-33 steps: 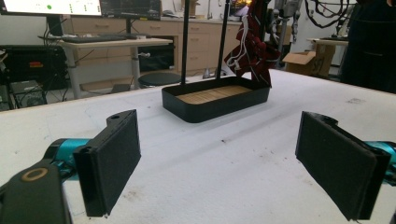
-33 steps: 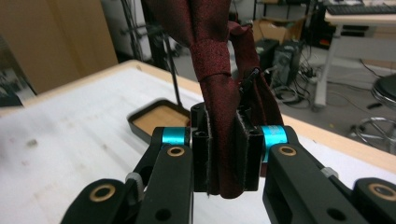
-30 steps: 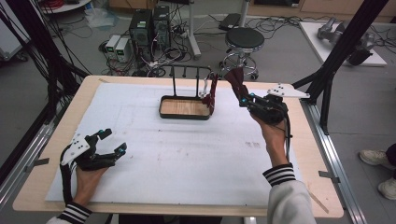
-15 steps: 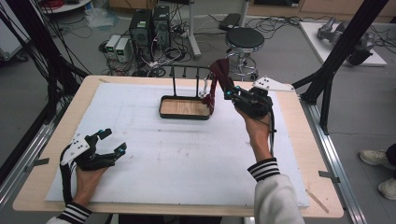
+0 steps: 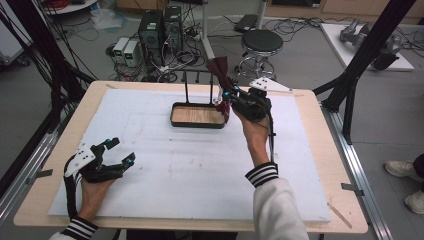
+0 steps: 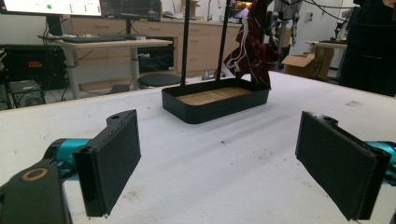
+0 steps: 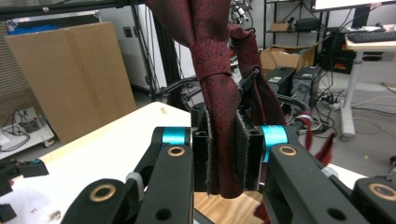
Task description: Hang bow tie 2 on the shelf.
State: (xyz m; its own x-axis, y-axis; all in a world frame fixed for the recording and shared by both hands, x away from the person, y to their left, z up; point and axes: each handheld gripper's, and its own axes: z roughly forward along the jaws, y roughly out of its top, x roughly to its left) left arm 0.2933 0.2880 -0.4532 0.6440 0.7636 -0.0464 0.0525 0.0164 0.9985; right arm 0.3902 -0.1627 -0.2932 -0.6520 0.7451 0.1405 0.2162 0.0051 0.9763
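A dark red cloth [image 5: 220, 67] hangs in a knotted strip over the right end of a black tray [image 5: 197, 125] with a wooden floor. My right gripper [image 5: 226, 97] is shut on the cloth, and the right gripper view shows the pads pressed on either side of the cloth [image 7: 210, 46], above the tray floor [image 7: 224, 207]. Two thin black rack posts [image 5: 186, 87] rise from the tray's far side. My left gripper [image 5: 122, 150] rests open on the white mat at the near left. In its own view the left gripper [image 6: 233, 158] holds nothing and faces the tray [image 6: 219, 109] and cloth [image 6: 254, 51].
A white mat [image 5: 200, 175] covers the wooden table [image 5: 345, 165]. Beyond the far edge stand a round stool [image 5: 262, 42] and computer boxes [image 5: 160, 27] amid cables. Black frame struts [image 5: 370, 55] slant at the right and left corners.
My right hand has carried the red cloth leftward, from beside the tray's right end to over it by the rack posts. The left hand has not moved.
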